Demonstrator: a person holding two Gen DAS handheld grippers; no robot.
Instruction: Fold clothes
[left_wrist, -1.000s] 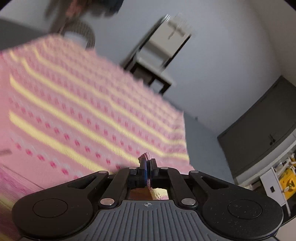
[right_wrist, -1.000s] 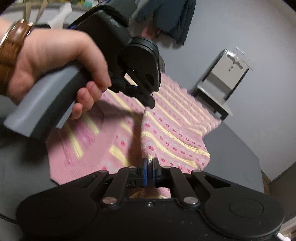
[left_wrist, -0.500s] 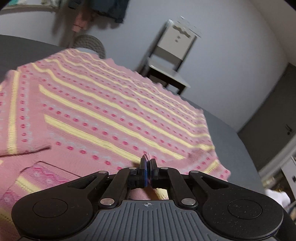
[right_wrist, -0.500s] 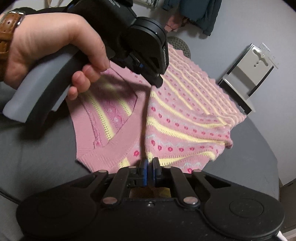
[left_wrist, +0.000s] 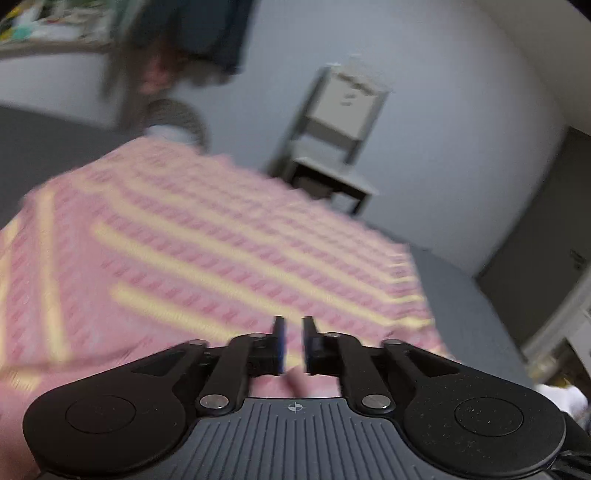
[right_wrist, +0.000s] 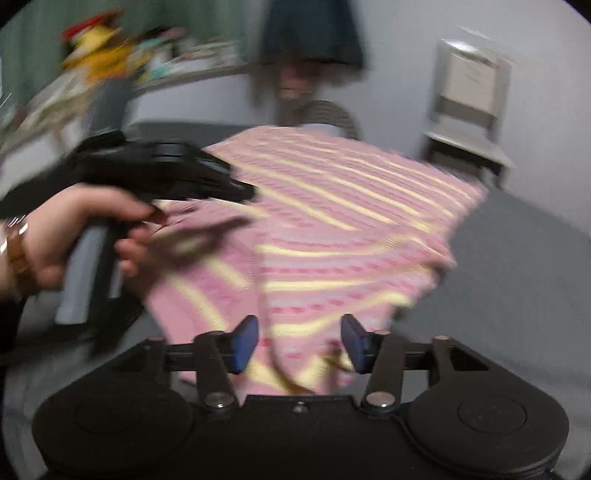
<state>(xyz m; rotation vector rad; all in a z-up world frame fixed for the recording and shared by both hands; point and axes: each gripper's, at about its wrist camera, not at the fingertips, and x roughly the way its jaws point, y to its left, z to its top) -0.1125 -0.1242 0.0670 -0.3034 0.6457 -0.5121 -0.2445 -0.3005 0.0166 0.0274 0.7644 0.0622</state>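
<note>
A pink knitted sweater (left_wrist: 207, 251) with yellow stripes lies folded over on the dark grey table (left_wrist: 465, 302). My left gripper (left_wrist: 293, 341) hovers at its near edge, fingers a small gap apart, nothing held between them. In the right wrist view the same sweater (right_wrist: 332, 229) spreads ahead, its near edge between the wide-open fingers of my right gripper (right_wrist: 299, 341). The left gripper (right_wrist: 184, 177), held by a hand (right_wrist: 74, 229) with a brown watch strap, hangs over the sweater's left part. Both views are blurred by motion.
A grey chair (left_wrist: 332, 147) stands beyond the table's far edge; it also shows in the right wrist view as chair (right_wrist: 469, 122). Dark clothes (right_wrist: 310, 33) hang on the wall. A cluttered shelf (right_wrist: 110, 66) is at the left. Bare grey tabletop (right_wrist: 517, 280) lies right of the sweater.
Both grippers have opened and let go of the sweater's edge; the right one opened wide. The folded layer has dropped onto the sweater. The left gripper has pulled back to the left.
</note>
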